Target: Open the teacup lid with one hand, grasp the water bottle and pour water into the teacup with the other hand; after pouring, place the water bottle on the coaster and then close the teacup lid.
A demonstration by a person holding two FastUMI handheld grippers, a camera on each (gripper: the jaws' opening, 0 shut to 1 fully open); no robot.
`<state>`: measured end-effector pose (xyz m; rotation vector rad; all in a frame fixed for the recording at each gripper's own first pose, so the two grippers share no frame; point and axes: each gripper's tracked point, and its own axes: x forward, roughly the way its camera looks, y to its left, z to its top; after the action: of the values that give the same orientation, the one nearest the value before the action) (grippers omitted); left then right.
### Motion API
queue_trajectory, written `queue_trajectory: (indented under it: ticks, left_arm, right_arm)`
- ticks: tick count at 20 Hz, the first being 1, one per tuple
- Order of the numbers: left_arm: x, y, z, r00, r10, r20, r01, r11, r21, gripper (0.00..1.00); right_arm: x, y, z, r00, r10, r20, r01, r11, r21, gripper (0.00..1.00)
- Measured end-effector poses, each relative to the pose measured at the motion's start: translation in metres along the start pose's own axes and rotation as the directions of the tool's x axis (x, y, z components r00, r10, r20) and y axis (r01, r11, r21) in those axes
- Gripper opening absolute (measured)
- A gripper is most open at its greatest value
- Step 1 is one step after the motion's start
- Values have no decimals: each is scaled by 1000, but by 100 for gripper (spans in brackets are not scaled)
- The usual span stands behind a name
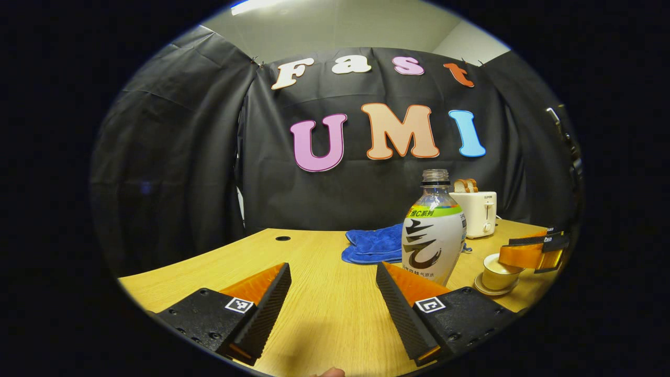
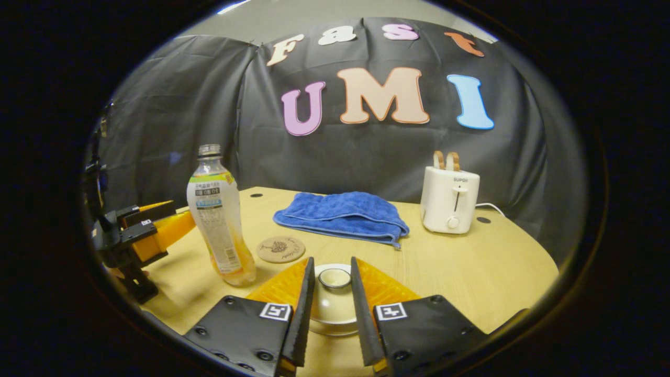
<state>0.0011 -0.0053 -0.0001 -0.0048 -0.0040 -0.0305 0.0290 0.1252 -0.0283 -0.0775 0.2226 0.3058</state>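
Looking across the counter (image 2: 471, 272) from the right gripper view, we've got the left tool (image 2: 157, 230) with jaws apart, then the water bottle (image 2: 220, 220) upright, the coaster (image 2: 280, 249) beside it, and the right tool (image 2: 332, 277) with fingers close around the teacup lid (image 2: 335, 278), contact unclear.

A pale wood-grain surface (image 2: 471, 272) carries a clear plastic water bottle (image 2: 219, 220) with a white, green-banded label and black brushstrokes, a folded deep-blue towel (image 2: 343, 213) just behind it, a cream-white toaster (image 2: 450, 201), a tan round coaster (image 2: 281, 248) with a dark tree motif, and an off-white teacup lid (image 2: 334, 293).
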Motion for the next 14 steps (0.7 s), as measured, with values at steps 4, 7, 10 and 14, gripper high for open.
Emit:
queue_trajectory:
  ticks: [4,7,10,14]
  left_arm:
    - [0,5,-1,1000,24,-3,-24,1000,1,96]
    - [0,5,-1,1000,30,-4,-30,1000,1,96]
    - [0,5,-1,999,32,-5,-32,999,1,96]
    - [1,3,-2,1000,26,-7,-26,1000,2,96]
  right_arm:
    - [1,-3,0,1000,5,-4,-5,1000,12,33]
    - [2,-2,2,1000,8,-1,-8,1000,16,33]
    - [3,-3,3,1000,4,9,-5,1000,19,33]
    - [0,-4,13,999,5,31,-6,1000,20,33]
